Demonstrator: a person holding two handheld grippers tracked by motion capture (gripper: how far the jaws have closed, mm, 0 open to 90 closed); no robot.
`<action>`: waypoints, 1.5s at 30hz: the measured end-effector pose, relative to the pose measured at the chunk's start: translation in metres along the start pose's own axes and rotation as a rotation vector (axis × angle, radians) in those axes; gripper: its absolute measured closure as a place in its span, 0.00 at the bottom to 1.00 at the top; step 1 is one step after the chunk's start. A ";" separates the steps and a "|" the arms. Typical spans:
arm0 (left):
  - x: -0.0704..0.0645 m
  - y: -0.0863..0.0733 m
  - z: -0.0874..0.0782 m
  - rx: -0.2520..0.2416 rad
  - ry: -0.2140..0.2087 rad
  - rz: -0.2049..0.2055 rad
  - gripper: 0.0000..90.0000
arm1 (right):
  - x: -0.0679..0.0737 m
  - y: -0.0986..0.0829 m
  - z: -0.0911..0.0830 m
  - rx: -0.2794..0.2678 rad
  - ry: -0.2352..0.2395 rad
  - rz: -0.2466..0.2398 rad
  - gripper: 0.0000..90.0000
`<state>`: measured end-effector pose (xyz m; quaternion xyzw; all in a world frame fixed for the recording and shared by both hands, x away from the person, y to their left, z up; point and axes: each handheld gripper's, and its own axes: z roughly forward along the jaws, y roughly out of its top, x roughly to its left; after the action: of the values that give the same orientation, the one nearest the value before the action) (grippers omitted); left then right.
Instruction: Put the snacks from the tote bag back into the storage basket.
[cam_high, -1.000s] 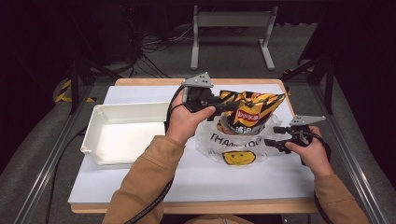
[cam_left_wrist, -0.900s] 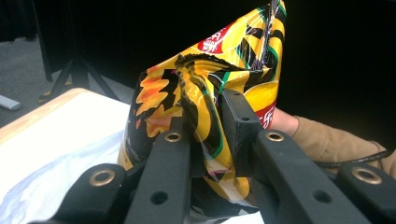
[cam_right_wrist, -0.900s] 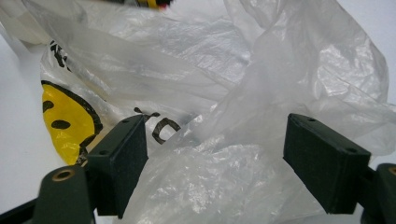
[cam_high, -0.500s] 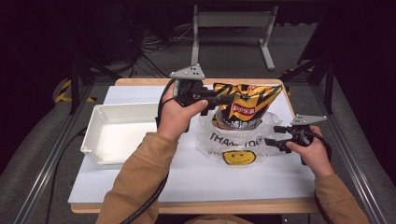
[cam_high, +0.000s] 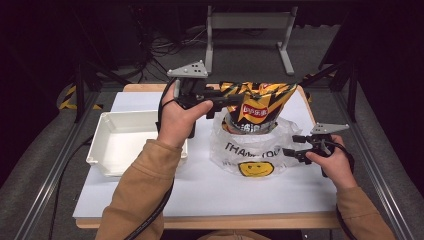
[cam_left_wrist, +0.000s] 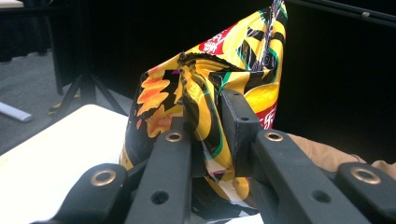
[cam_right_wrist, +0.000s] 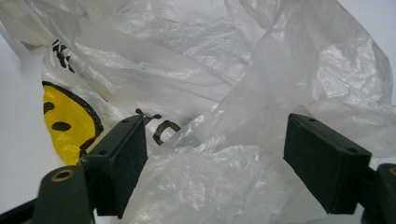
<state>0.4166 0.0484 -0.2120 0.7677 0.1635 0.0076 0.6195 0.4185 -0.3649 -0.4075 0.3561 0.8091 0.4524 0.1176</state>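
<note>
My left gripper (cam_left_wrist: 210, 140) pinches the chip bag (cam_high: 257, 107), lifting it from the plastic bag (cam_high: 250, 150). My right gripper (cam_right_wrist: 215, 158), open around the plastic, should hold it down.

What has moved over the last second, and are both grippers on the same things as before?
The left gripper, shut on the chip bag throughout, has lifted it up and away from the person, so more of it stands clear of the plastic bag. The right gripper has stayed open at the plastic bag's right edge. The white tray has not moved.
</note>
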 end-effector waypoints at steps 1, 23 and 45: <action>0.000 0.000 -0.002 -0.001 0.007 0.003 0.90 | 0.000 0.000 0.000 0.000 0.000 0.000 0.25; 0.013 -0.020 -0.064 -0.032 0.131 -0.048 0.99 | 0.000 0.008 0.012 0.007 0.025 -0.016 0.24; 0.035 -0.050 -0.132 -0.067 0.262 -0.134 0.99 | 0.003 0.007 0.017 0.019 0.028 -0.011 0.24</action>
<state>0.4096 0.1919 -0.2352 0.7266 0.2932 0.0718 0.6172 0.4284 -0.3497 -0.4108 0.3464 0.8169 0.4489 0.1053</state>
